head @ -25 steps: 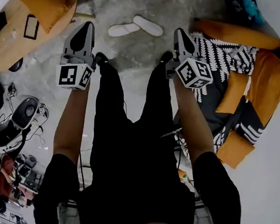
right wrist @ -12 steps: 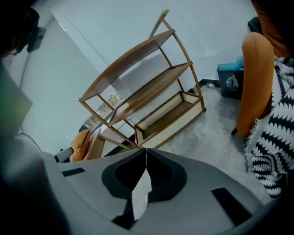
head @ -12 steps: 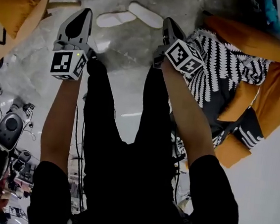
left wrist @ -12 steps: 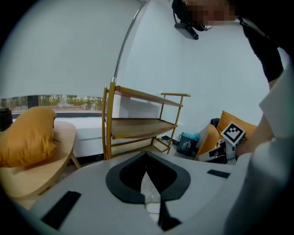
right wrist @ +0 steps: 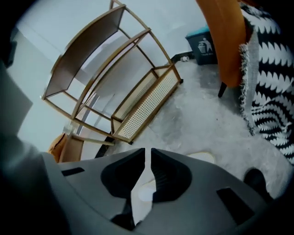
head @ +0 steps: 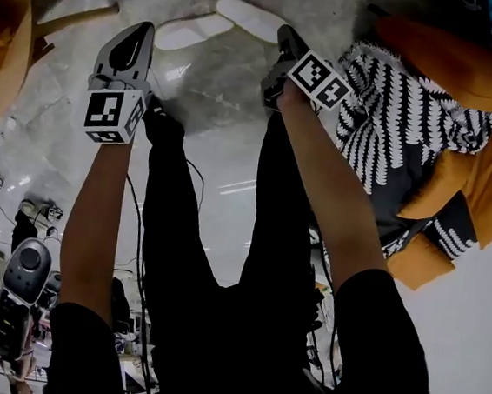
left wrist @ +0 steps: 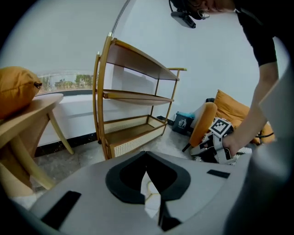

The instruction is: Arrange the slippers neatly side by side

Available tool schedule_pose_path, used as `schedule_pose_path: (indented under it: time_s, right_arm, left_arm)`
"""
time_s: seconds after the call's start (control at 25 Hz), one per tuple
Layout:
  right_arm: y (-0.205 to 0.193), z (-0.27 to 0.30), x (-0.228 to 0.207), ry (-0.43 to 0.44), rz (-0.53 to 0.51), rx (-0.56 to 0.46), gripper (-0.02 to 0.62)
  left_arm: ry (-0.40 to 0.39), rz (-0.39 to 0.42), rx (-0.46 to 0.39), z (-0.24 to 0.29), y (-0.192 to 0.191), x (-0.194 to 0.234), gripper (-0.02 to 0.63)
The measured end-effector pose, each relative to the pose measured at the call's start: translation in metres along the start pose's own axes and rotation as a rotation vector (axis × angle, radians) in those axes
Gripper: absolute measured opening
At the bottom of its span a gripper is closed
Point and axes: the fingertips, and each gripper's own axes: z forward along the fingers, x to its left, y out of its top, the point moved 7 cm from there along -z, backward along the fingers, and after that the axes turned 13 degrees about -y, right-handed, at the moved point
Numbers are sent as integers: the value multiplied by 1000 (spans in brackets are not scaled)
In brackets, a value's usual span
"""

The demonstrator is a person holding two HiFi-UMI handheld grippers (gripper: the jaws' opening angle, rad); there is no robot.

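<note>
Two white slippers lie on the grey floor, splayed apart at an angle: one (head: 189, 33) nearer my left gripper, the other (head: 252, 17) further right. My left gripper (head: 140, 28) hangs over the floor just left of the near slipper, jaws shut and empty (left wrist: 146, 153); a piece of slipper (left wrist: 150, 189) shows below them. My right gripper (head: 286, 33) sits just right of the far slipper, jaws shut with only a thin slit (right wrist: 148, 151) and nothing held. A slipper's edge (right wrist: 203, 157) shows past its jaws.
A wooden shelf rack (left wrist: 133, 101) stands by the wall. An orange armchair (head: 451, 73) with a black-and-white throw (head: 394, 120) is at the right. A wooden stool with an orange cushion (left wrist: 16, 92) is at the left, a dark bin (right wrist: 204, 43) near the chair.
Both grippers have come down toward the floor and closer to the slippers. The right gripper has rolled. The slippers sit higher in the head view.
</note>
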Motion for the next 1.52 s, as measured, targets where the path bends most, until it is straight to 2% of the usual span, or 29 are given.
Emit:
schedule_pose_path:
  time_s: [0.2, 0.28, 0.32, 0.48, 0.88, 1.12, 1.28, 1.36, 1.52]
  right_arm:
    - [-16, 37, -26, -20, 114, 21, 48]
    - [-24, 54, -38, -31, 156, 36, 126]
    - [-28, 63, -43, -36, 178, 41, 133]
    - [-44, 91, -63, -59, 296, 61, 135]
    - [-87, 147, -105, -116, 627, 196, 143]
    - [-95, 167, -117, -127, 774, 201, 143]
    - [-96, 175, -123, -143, 809, 190, 132]
    - [-95, 177, -125, -150, 795, 198, 56]
    - [-92, 174, -120, -127, 758, 203, 41]
  left_arm:
    - [-27, 12, 36, 20, -28, 10, 16]
    - [-39, 22, 38, 29, -36, 16, 16]
    - [-44, 29, 36, 33, -39, 19, 15]
    - [-51, 35, 31, 49, -57, 26, 16]
    - [-68, 11, 33, 74, -99, 38, 15]
    - [-86, -14, 21, 77, -111, 35, 15]
    - [-90, -14, 23, 81, -113, 35, 15]
    - [-89, -11, 21, 81, -111, 37, 15]
    - [-81, -5, 31, 78, -107, 43, 17]
